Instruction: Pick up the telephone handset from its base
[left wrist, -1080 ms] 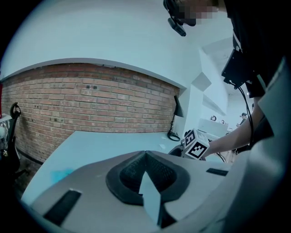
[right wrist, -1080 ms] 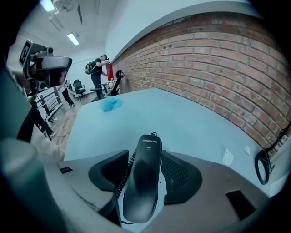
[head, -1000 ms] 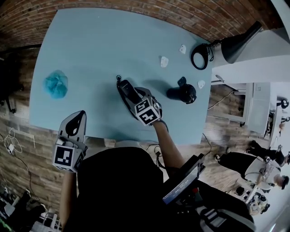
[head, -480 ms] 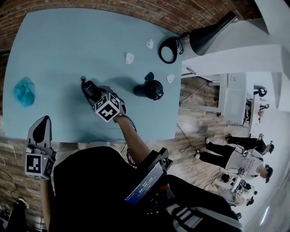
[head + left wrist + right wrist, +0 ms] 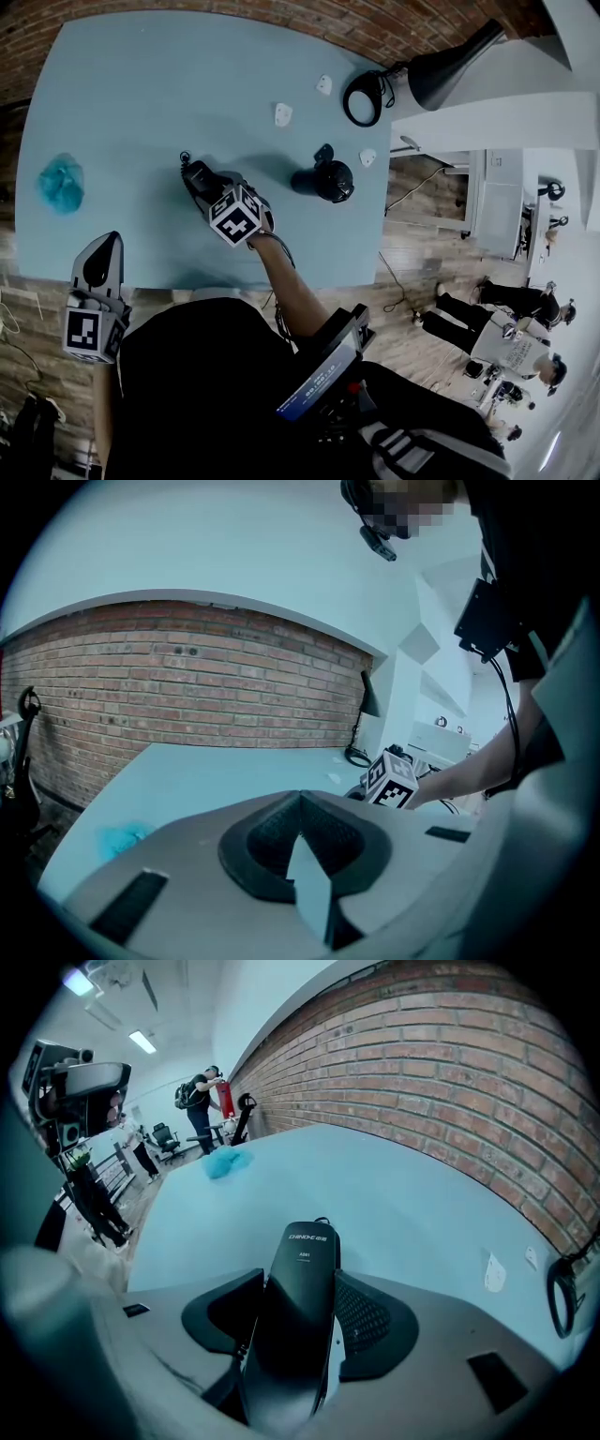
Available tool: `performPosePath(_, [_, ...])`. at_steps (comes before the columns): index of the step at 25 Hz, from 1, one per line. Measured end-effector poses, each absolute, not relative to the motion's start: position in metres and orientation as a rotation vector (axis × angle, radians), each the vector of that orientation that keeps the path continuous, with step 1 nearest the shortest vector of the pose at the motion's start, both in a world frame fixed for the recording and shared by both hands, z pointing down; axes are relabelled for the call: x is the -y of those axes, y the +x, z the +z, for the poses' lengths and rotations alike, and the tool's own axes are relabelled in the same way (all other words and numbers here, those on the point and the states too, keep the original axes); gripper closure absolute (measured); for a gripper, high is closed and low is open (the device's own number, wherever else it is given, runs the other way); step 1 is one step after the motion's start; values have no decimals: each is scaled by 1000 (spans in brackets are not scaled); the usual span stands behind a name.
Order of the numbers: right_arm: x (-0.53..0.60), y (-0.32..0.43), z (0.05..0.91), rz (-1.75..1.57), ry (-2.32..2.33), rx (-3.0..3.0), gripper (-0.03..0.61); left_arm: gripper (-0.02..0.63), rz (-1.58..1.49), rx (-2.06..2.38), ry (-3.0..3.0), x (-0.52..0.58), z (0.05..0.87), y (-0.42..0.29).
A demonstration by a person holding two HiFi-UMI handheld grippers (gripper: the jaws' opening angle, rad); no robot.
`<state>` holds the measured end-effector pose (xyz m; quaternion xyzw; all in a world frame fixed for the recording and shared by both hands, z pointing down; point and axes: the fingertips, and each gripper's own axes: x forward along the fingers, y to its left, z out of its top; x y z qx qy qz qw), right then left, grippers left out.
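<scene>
Room, head view: pale blue rectangular table stood against a red brick wall, with wood-plank floor around it.
Handset, head view: black plastic telephone handset was mid-table, its near end under the right gripper; whether it rested on anything could not be told.
Left gripper, head view: left gripper hung at the table's near edge, well apart from the handset.
Other things, head view: crumpled teal wad lay near the left edge, a black rounded object sat right of the handset, and a black desk lamp stood at the far right corner.
Left gripper view: left gripper had its jaws pressed together on nothing; the table, brick wall and teal wad lay beyond.
Right gripper view: right gripper was clamped on the handset, a pad on each side; the handset's far end reached out over bare table, the teal wad well beyond it, beside the brick wall.
</scene>
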<state>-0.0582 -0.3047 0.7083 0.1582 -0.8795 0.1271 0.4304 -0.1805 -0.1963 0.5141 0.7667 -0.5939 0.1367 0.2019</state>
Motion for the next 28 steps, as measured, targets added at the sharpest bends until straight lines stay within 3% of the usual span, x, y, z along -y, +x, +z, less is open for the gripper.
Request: performPosePath(28, [303, -61, 685, 220, 478, 2224, 357, 600, 354, 1618, 2144, 198, 529, -163])
